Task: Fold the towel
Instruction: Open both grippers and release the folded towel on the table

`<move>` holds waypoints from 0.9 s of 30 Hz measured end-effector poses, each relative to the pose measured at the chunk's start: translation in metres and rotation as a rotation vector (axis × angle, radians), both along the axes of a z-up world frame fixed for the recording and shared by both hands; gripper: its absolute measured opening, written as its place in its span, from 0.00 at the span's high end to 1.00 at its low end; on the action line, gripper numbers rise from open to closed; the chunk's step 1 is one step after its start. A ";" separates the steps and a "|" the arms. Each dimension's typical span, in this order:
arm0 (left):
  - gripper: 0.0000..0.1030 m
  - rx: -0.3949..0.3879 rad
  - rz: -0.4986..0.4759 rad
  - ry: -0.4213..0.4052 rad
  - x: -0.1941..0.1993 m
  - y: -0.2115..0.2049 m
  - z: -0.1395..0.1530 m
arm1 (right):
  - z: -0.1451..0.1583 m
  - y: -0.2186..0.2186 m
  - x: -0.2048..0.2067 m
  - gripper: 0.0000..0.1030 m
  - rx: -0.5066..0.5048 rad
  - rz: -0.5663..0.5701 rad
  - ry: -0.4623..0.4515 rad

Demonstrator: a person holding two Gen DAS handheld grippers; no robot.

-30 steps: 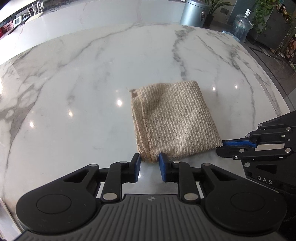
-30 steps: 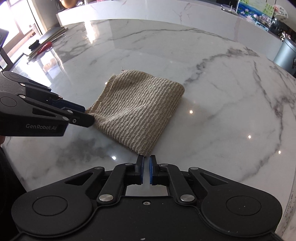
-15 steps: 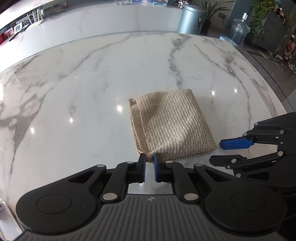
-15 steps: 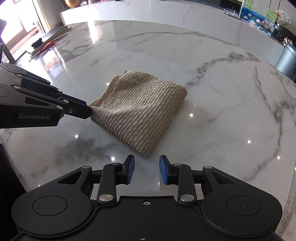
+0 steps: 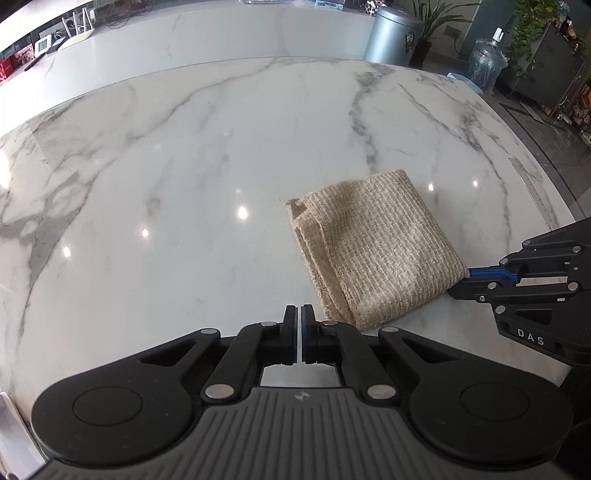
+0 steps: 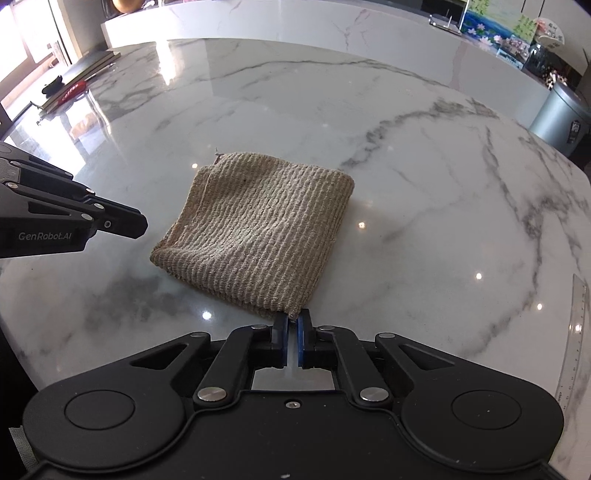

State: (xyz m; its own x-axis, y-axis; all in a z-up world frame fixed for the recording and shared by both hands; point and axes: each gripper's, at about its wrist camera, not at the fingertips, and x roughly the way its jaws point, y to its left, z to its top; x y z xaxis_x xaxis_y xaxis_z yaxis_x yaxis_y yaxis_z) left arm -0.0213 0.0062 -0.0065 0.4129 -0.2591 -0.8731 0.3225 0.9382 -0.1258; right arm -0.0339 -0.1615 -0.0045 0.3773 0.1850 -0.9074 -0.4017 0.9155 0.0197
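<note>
A beige ribbed towel lies folded into a small square on the white marble table; it also shows in the right wrist view. My left gripper is shut and empty, just left of the towel's near corner and apart from it. It shows in the right wrist view left of the towel. My right gripper is shut on the towel's near corner. In the left wrist view the right gripper pinches the towel's right corner.
A clear ruler lies near the table's right edge. Books and a red item lie at the far left of the table. A grey bin and a water bottle stand beyond the table.
My left gripper let go of the towel's corner, shut, and moved left off it. My right gripper opened, then closed on the towel's near corner.
</note>
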 end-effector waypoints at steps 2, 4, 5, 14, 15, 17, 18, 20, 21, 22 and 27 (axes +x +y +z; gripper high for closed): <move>0.99 -0.006 -0.029 -0.014 0.001 -0.006 0.007 | 0.000 0.001 -0.004 0.97 -0.026 0.017 -0.005; 0.99 0.002 -0.057 -0.028 0.002 -0.013 0.012 | -0.001 0.001 -0.006 0.96 -0.048 0.042 0.005; 0.99 0.008 -0.071 -0.036 0.003 -0.017 0.014 | 0.001 0.000 -0.008 0.96 -0.048 0.047 0.014; 0.99 0.034 -0.065 -0.024 0.005 -0.019 0.010 | 0.030 -0.020 -0.005 0.71 0.054 0.054 0.038; 0.99 0.038 -0.065 -0.022 0.005 -0.019 0.009 | 0.032 -0.021 -0.004 0.71 0.064 0.052 0.035; 0.99 0.045 -0.066 -0.018 0.005 -0.019 0.009 | 0.033 -0.020 0.000 0.71 0.046 0.038 0.005; 0.99 0.049 -0.067 -0.016 0.005 -0.018 0.008 | 0.032 -0.017 0.001 0.71 0.028 0.044 -0.004; 0.99 0.051 -0.066 -0.013 0.006 -0.018 0.008 | 0.028 -0.012 0.006 0.72 0.016 0.059 0.001; 0.99 0.051 -0.065 -0.014 0.007 -0.017 0.008 | 0.027 -0.010 0.008 0.74 0.017 0.065 0.001; 0.99 0.052 -0.064 -0.014 0.007 -0.017 0.008 | 0.026 -0.009 0.009 0.78 0.014 0.072 0.000; 0.99 0.052 -0.055 -0.012 0.009 -0.013 0.007 | 0.019 0.003 0.017 0.84 0.000 0.111 0.009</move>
